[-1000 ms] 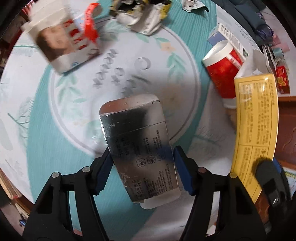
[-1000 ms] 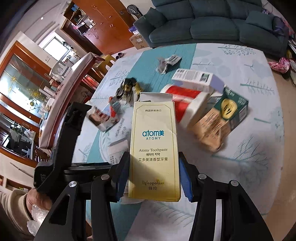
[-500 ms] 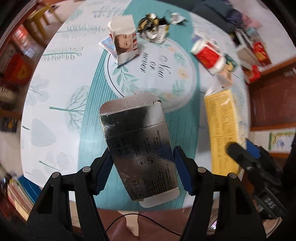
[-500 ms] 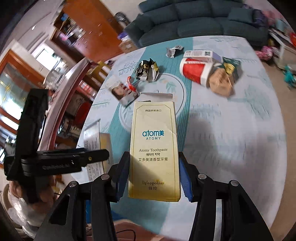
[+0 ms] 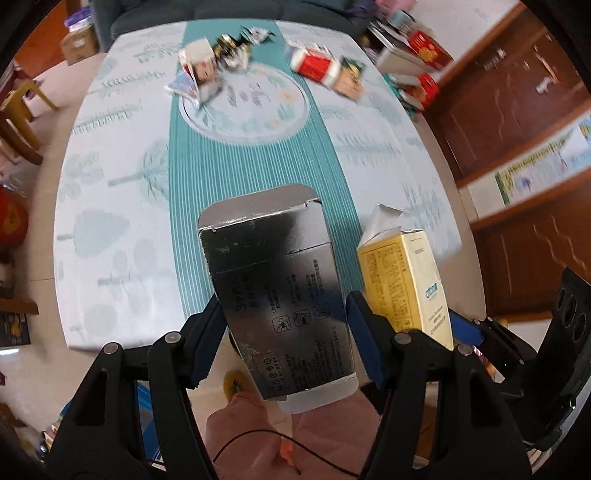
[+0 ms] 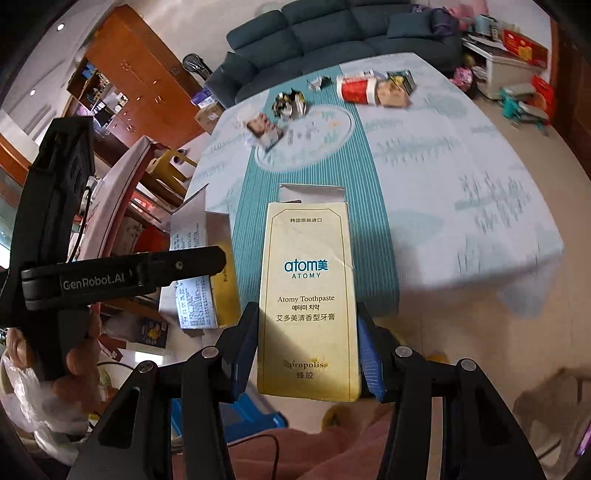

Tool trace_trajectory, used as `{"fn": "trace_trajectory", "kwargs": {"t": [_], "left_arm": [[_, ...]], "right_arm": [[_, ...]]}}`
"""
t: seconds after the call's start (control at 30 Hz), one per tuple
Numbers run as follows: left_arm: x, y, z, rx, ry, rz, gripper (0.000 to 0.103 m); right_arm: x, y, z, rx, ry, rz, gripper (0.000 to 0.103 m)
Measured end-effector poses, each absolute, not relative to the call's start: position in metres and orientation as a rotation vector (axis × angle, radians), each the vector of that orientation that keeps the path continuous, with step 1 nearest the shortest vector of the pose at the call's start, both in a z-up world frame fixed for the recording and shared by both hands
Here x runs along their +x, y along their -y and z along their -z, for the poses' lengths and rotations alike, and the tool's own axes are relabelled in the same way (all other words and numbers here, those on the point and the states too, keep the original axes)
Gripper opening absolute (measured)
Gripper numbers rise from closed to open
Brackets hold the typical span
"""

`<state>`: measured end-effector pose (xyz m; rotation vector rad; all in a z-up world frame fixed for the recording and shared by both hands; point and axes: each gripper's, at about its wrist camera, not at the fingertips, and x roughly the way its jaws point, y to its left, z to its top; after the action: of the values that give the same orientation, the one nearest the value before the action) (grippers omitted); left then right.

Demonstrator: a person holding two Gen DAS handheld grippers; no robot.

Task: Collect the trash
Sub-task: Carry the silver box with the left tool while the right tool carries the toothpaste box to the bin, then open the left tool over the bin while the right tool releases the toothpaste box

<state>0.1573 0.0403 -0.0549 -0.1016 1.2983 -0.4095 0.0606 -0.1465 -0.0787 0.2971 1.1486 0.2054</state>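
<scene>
Above the table (image 5: 110,229), left tongs (image 5: 284,332) grip a silver box (image 5: 273,280); right tongs (image 6: 306,350) clamp the Atomy toothpaste box (image 6: 308,299), its front legible only rightward.

Far trash pile (image 5: 266,70) motion-blurred, labels unreadable; silver box (image 5: 277,284) hides tablecloth (image 5: 110,177) behind.

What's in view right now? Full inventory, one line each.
silver carton: 1, silver-black, clamped in the left gripper
yellow toothpaste box: 1, pale yellow, clamped in the right gripper
red-and-white carton: 1, far end of table
brown box: 1, right of the red carton
photo-print box: 1, far left of table
crumpled wrappers: 1 heap, dark and gold, far centre
tablecloth: 1, pale with teal stripe
sofa: 1, dark blue, behind table
left gripper: black, blue fingers
right gripper: black, blue fingers
</scene>
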Motion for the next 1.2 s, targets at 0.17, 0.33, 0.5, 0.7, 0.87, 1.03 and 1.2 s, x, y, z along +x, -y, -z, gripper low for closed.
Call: {"fn": "trace_trajectory", "kwargs": {"t": [0.17, 0.33, 0.5, 0.7, 0.87, 1.03, 1.2], "left_arm": [[0.117, -0.038, 0.063, -0.051, -1.311, 0.459, 0.061], [0.077, -0.027, 0.092, 0.003, -1.35, 0.468, 0.061], [0.046, -0.014, 0.146, 0.032, -1.436, 0.443, 0.061], [0.022, 0.002, 0.23, 0.04, -1.499, 0.367, 0.061], [0.018, 0.012, 0.293, 0.028, -1.527, 0.314, 0.061], [0.022, 0.011, 0.341, -0.012, -1.572, 0.279, 0.061], [0.035, 0.01, 0.374, -0.037, -1.602, 0.25, 0.062]], "right_arm": [[0.017, 0.15, 0.092, 0.324, -1.191, -0.187, 0.05], [-0.009, 0.16, 0.129, 0.36, -1.254, -0.188, 0.05], [-0.027, 0.175, 0.196, 0.411, -1.333, -0.176, 0.05], [-0.042, 0.187, 0.282, 0.443, -1.432, -0.156, 0.05], [-0.047, 0.192, 0.349, 0.451, -1.501, -0.133, 0.05], [-0.046, 0.192, 0.394, 0.458, -1.543, -0.113, 0.05], [-0.041, 0.193, 0.426, 0.46, -1.572, -0.088, 0.05]]}}
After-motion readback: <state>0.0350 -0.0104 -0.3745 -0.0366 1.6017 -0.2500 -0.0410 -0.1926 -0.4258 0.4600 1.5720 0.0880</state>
